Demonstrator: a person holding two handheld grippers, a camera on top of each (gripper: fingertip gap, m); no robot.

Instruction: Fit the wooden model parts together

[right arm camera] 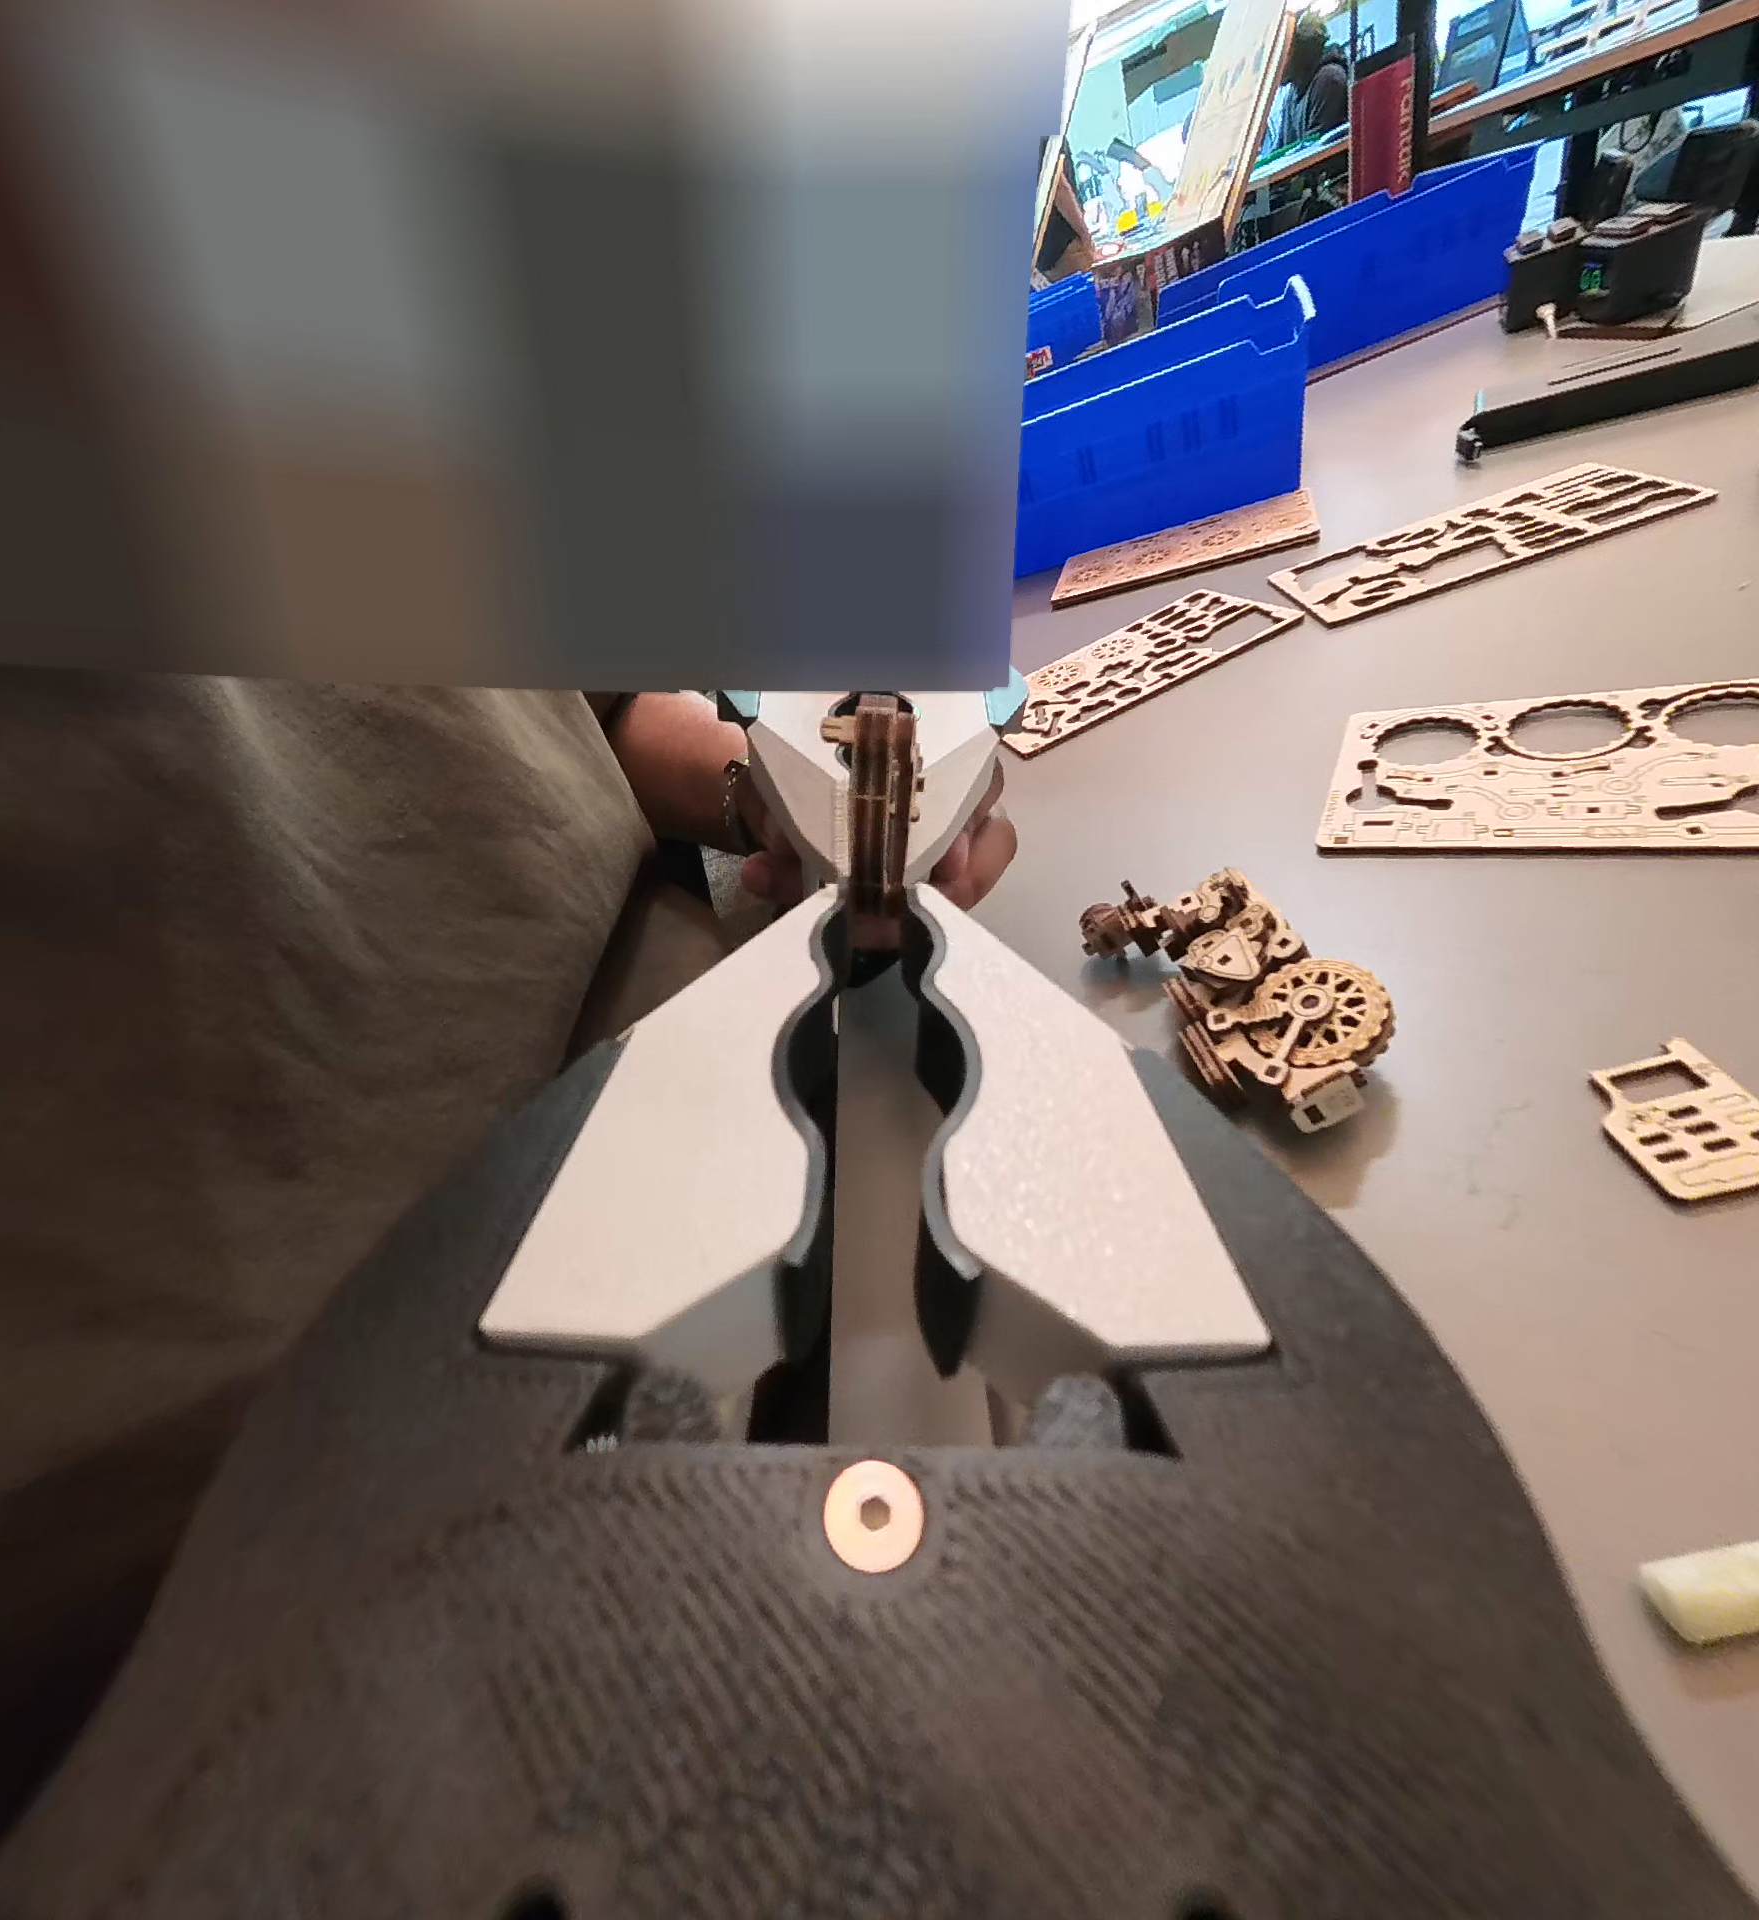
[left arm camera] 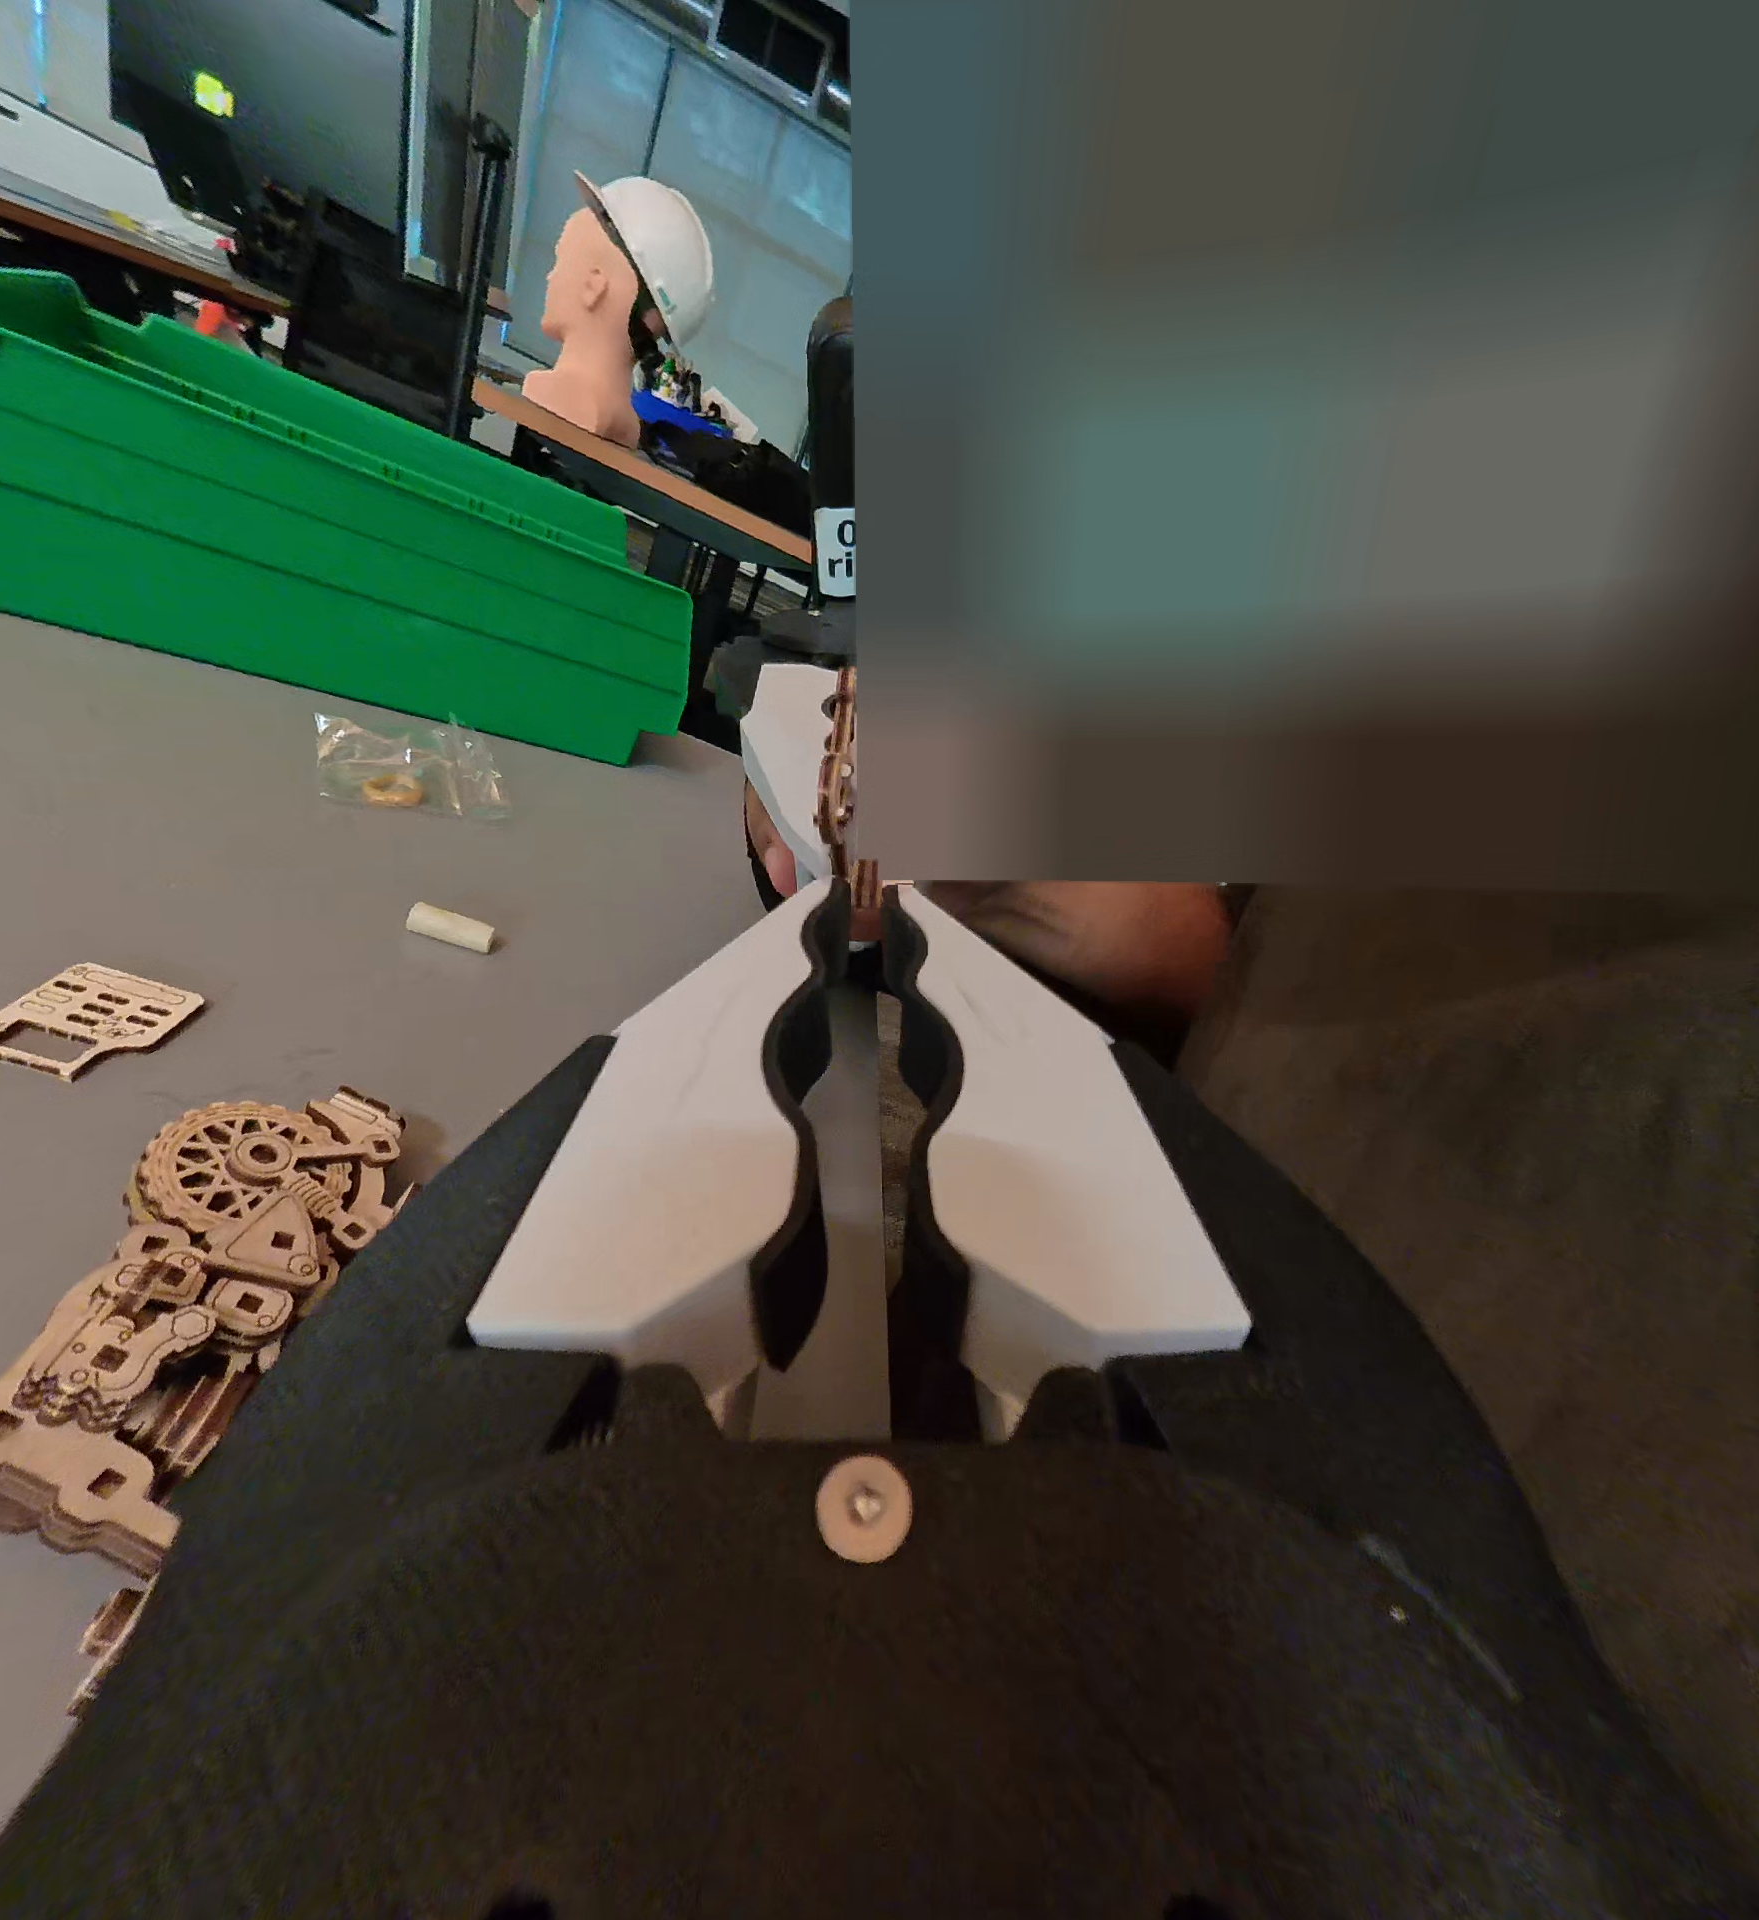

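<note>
In the left wrist view my left gripper (left arm camera: 859,899) is shut on a small wooden part (left arm camera: 866,875) at its tips. A thin notched wooden strip (left arm camera: 839,774) rises just beyond, against a white finger (left arm camera: 787,748) of the right gripper. In the right wrist view my right gripper (right arm camera: 873,920) is shut on a layered wooden part (right arm camera: 875,821). The left gripper's white fingers (right arm camera: 797,805) clamp the same part from the far side, tip to tip above the table edge. A half-built wooden gear model (left arm camera: 231,1236) lies on the grey table, also seen in the right wrist view (right arm camera: 1259,997).
A green bin (left arm camera: 283,499), a plastic bag (left arm camera: 407,774), a white peg (left arm camera: 451,928) and a small cut-out sheet (left arm camera: 75,1023) lie to the left. Blue bins (right arm camera: 1166,416) and several punched wooden sheets (right arm camera: 1581,769) lie to the right. A person's hands and torso are close behind the grippers. Less than 4 cm separates the two grippers' tips. Left tips and right tips are each some 15 cm from the white peg (left arm camera: 451,928). It is also in sight in the right wrist view (right arm camera: 1723,1562).
</note>
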